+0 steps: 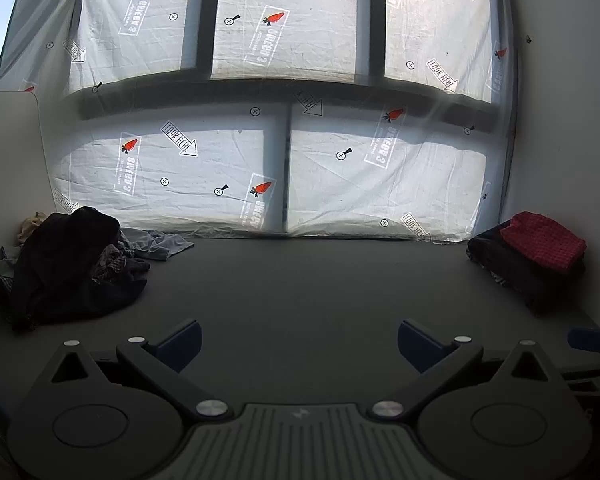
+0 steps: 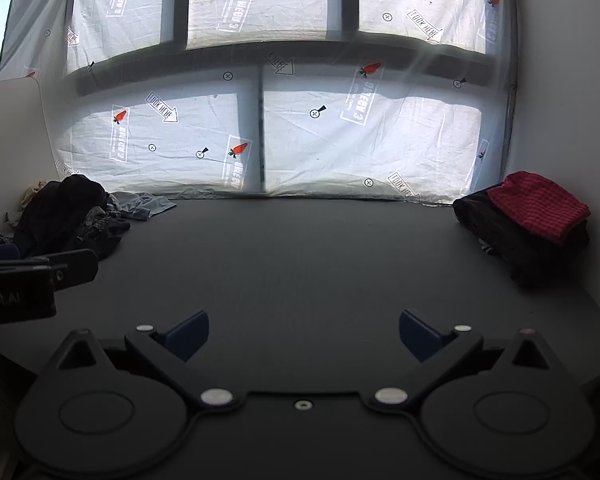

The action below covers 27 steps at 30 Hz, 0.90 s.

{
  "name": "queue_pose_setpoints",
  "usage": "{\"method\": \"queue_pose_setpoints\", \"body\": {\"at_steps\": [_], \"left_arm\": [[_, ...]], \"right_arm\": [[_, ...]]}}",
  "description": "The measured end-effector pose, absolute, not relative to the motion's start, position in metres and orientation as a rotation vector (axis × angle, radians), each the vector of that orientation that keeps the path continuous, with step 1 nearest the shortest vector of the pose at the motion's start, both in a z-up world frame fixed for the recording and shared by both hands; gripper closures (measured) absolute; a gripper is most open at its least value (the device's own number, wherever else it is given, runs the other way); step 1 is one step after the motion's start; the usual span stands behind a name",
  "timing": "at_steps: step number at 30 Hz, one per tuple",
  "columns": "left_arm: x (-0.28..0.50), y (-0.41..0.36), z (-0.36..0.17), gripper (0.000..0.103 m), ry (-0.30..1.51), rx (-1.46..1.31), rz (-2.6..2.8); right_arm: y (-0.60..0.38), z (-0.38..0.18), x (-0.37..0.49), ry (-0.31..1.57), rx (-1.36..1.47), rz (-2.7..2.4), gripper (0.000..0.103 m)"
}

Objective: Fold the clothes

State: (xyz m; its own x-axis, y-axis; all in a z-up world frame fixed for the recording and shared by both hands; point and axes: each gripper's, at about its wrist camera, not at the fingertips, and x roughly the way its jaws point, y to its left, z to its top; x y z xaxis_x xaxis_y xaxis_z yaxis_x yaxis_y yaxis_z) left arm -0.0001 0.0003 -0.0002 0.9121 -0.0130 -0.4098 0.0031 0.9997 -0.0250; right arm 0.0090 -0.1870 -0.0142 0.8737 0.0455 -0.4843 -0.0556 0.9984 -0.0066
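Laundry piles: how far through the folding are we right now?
Done: a folded stack sits at the right wall, a red checked piece on top of dark items. In hand: nothing; the left gripper and right gripper are both open and empty over the bare dark table. Left: the unfolded heap at the far left, with a grey-blue garment trailing from it.

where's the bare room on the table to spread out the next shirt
The widest free patch is the dark table middle, bordered by the unfolded pile at far left, the folded stack at far right, and the printed sheet behind. Both open tools, left and right, hover over its near edge. The back corners are crowded.
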Motion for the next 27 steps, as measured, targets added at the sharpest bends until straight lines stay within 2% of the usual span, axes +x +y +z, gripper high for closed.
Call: {"method": "queue_pose_setpoints", "body": {"at_steps": [27], "left_arm": [[-0.006,0.002,0.008,0.000,0.444,-0.033,0.007]], "right_arm": [[-0.193,-0.006,0.005,0.509,-0.008,0.057,0.000]]}}
